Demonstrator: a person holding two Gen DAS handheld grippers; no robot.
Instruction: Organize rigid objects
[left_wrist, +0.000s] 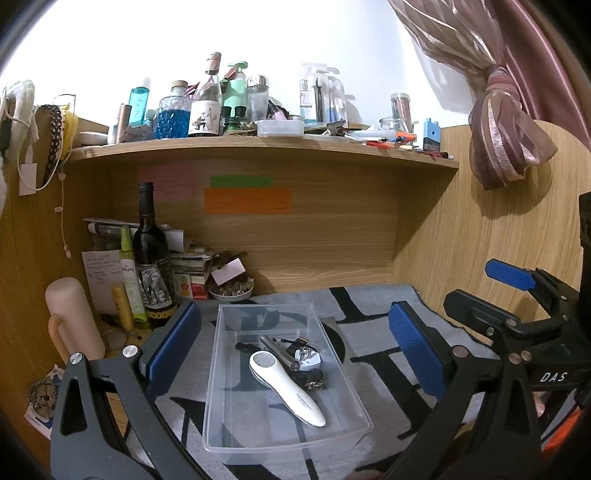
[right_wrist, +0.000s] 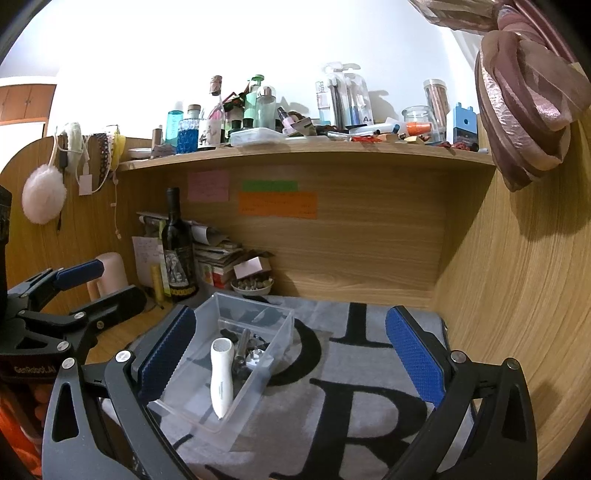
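A clear plastic bin (left_wrist: 221, 373) sits on a grey mat with black letters (left_wrist: 388, 354). In it lie a white handheld device (left_wrist: 284, 387), a silver metal cylinder (left_wrist: 279, 352), a white plug adapter (left_wrist: 306, 360) and a small dark item (left_wrist: 314, 380). My left gripper (left_wrist: 293, 347) is open and empty, its blue pads either side of the bin. My right gripper (right_wrist: 291, 354) is open and empty, above the mat just right of the bin (right_wrist: 273, 354). The white device (right_wrist: 221, 376) shows there too. The right gripper also appears at the right of the left wrist view (left_wrist: 506, 291).
A wine bottle (left_wrist: 151, 258), yellow-green tubes, a pink flask (left_wrist: 74, 321), stacked papers and a bowl of small stones (left_wrist: 231, 290) crowd the back left corner. A cluttered wooden shelf (left_wrist: 258, 147) runs overhead. A wooden side wall (right_wrist: 517, 295) and tied curtain (right_wrist: 528, 103) stand at the right.
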